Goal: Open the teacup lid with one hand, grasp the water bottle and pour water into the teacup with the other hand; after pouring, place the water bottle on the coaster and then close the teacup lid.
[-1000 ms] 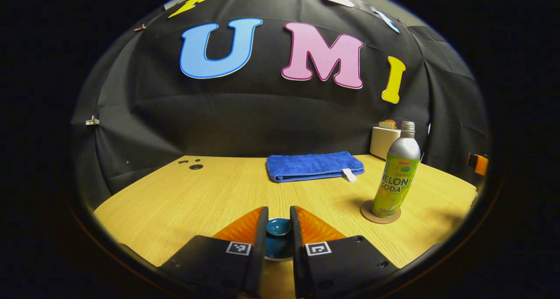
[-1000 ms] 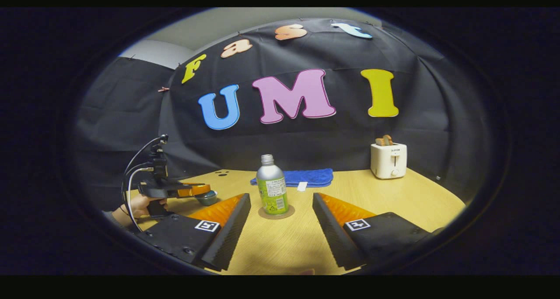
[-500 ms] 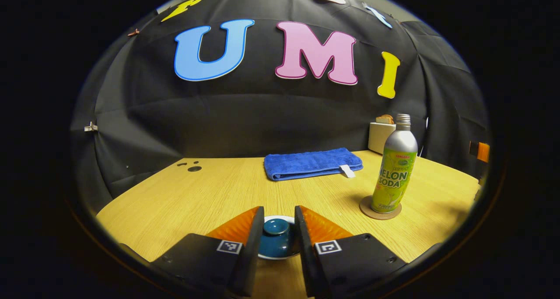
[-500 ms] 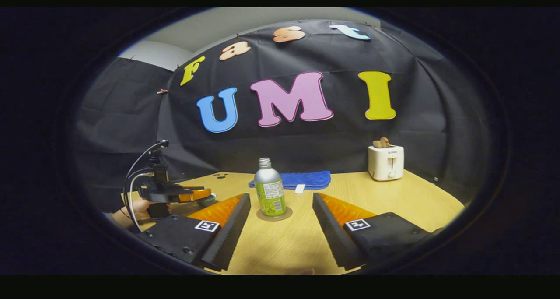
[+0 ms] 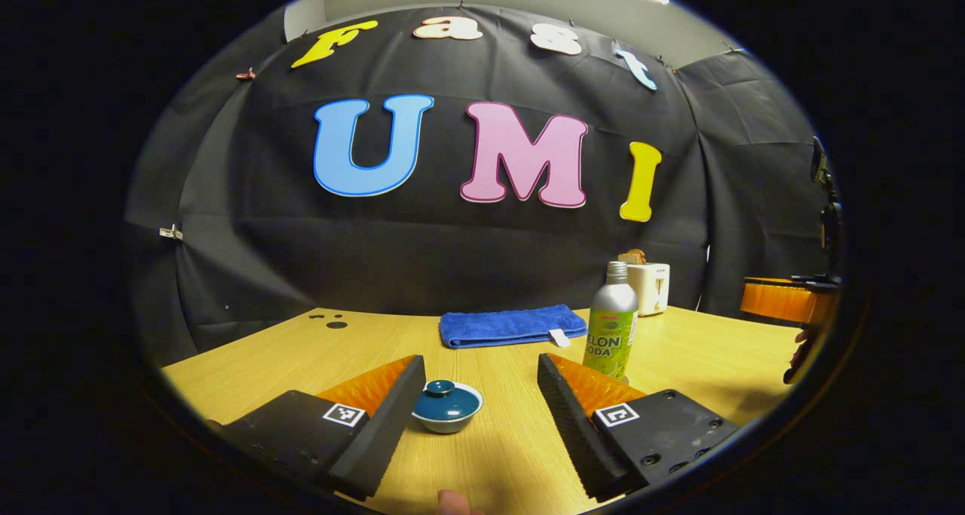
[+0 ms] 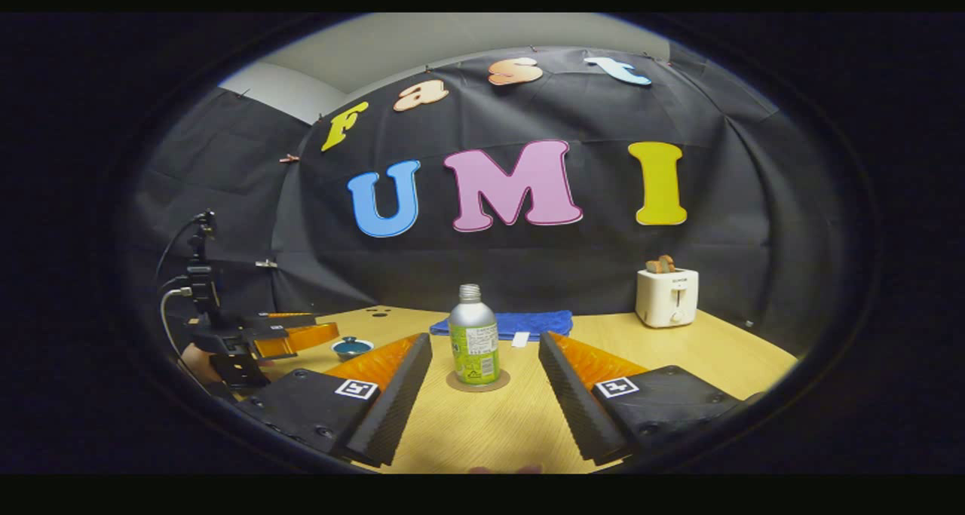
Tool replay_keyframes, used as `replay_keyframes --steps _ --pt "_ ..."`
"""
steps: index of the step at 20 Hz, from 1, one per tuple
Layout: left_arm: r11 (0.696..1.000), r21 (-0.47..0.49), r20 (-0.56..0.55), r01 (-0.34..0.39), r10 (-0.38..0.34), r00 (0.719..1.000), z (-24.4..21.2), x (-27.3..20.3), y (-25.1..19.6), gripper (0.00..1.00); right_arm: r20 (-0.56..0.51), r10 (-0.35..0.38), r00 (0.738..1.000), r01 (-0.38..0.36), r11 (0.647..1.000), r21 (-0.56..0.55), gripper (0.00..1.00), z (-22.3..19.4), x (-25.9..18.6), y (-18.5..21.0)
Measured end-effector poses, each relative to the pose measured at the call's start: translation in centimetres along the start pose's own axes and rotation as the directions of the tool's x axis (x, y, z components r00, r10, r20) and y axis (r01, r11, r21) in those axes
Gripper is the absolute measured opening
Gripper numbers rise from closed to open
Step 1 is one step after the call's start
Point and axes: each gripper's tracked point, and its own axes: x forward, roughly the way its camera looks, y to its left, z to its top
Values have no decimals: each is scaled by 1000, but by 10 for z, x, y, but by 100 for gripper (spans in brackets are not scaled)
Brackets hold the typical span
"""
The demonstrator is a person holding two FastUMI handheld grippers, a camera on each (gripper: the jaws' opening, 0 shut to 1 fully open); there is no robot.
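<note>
My left gripper (image 5: 480, 394) hangs released, with the lidded teacup (image 5: 447, 406) on the table (image 5: 301, 349) between its fingers. My right gripper (image 6: 485, 383) gapes empty before the water bottle (image 6: 473, 335) on its coaster (image 6: 477, 383).

Evenly lit from overhead, moderately bright. Warm sheen across the wooden table (image 5: 490, 455), no hard glare. Soft, short shadow at the foot of the bottle (image 6: 473, 335), falling around the coaster (image 6: 478, 382). Faint highlight down the bottle's metal shoulder. Dark backdrop soaking up light, folds dimly visible. Strong fisheye bending: table edge bowed, backdrop curving toward the rim. Darkening and slight softness near the edges. Sharp in the centre in both views. Near fingers (image 5: 377, 424) crisp enough, ridges readable. Toaster (image 6: 666, 296) bright, slightly washed out.
</note>
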Motion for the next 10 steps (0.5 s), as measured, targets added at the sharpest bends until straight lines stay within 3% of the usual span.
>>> replay_keyframes --steps 2,10 --pt "1000 17 19 -25 25 1000 6 -3 9 95 7 -11 1000 11 1000 -3 90 3 -1 -1" --pt "1000 6 15 -22 22 1000 2 -2 7 95 17 -17 1000 17 1000 -18 94 7 -4 -1"
